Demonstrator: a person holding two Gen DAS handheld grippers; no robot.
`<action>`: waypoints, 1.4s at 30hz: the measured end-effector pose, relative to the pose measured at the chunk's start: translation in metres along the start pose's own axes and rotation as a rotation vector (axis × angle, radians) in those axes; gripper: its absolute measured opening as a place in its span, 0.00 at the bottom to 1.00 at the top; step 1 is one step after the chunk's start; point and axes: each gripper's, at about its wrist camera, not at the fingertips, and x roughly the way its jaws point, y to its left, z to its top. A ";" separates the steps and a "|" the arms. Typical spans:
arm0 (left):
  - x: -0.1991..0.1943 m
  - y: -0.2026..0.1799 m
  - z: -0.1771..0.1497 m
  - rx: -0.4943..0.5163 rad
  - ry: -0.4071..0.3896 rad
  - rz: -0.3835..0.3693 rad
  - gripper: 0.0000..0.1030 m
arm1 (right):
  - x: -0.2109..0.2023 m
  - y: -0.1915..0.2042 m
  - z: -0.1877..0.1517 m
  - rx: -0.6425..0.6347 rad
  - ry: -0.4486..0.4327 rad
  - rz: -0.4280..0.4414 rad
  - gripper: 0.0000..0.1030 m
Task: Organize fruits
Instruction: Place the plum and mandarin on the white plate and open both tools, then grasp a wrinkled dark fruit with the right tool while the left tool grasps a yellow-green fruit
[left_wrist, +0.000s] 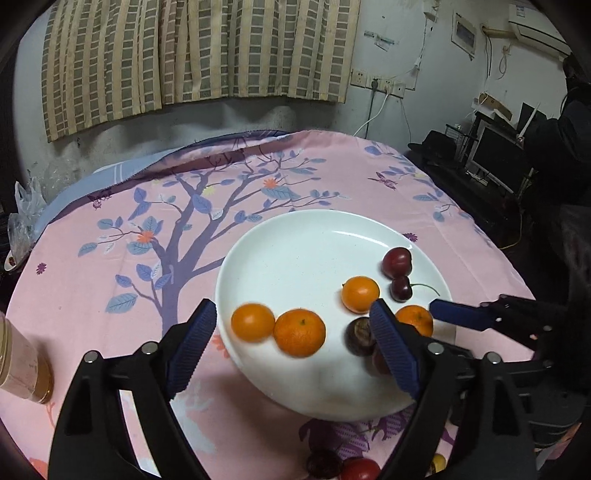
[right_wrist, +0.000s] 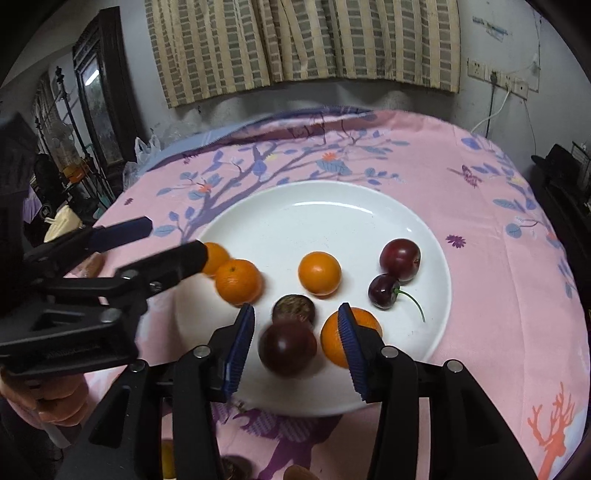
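Note:
A white plate (left_wrist: 295, 240) (right_wrist: 332, 206) on the pink cloth holds several small oranges, dark plums and a stemmed cherry (right_wrist: 384, 291). My left gripper (left_wrist: 291, 310) hangs open over the plate's near left part. Two oranges (left_wrist: 299, 332) lie between its fingers, touching neither pad. My right gripper (right_wrist: 295, 310) is open over the plate's near edge. A blurred dark plum (right_wrist: 288, 349) lies between its pads with gaps on both sides. An orange (right_wrist: 332, 343) sits partly behind its right finger. A brown round fruit (right_wrist: 293, 308) lies just beyond the plum.
A jar (left_wrist: 22, 362) stands on the cloth at the left. Loose fruits, dark (left_wrist: 325, 463) and red (left_wrist: 360, 469), lie on the cloth before the plate. A hand (right_wrist: 62, 402) holds the left gripper. Dark furniture stands past the table's right edge.

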 end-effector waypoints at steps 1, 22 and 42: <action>-0.003 0.000 -0.003 -0.005 0.000 -0.004 0.81 | -0.005 0.003 -0.002 -0.010 -0.008 0.002 0.47; -0.060 0.011 -0.127 -0.025 0.095 -0.047 0.83 | -0.054 0.030 -0.131 -0.038 0.067 0.072 0.47; -0.091 -0.015 -0.185 0.049 0.167 -0.114 0.82 | -0.070 0.062 -0.184 -0.110 0.156 0.069 0.25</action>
